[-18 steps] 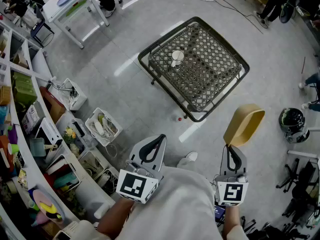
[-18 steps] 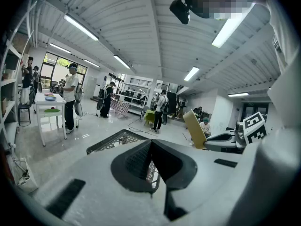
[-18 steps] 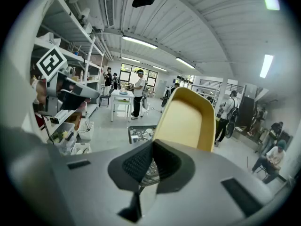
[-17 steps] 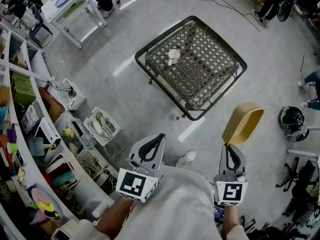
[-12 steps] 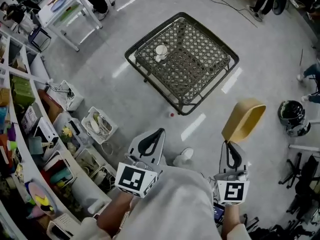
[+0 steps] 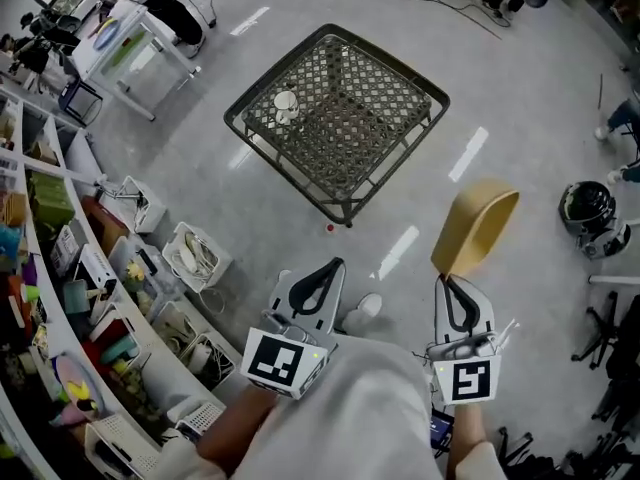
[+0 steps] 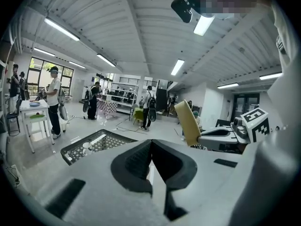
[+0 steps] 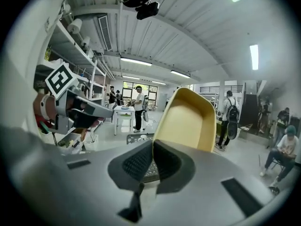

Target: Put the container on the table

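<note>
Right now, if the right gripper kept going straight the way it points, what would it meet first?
The right gripper is shut on the yellow container, which leads. Past it the way looks free over the floor; the black mesh table lies ahead, slightly left, though depth is unclear.

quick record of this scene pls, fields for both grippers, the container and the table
left gripper: jaws together, nothing between them
right gripper: jaws shut on the container's edge
container: tan, empty, held tilted in the air over the floor
table: dark mesh top, ahead, apart from the container
on table: white cup near one edge
task state: container not yet on the table
</note>
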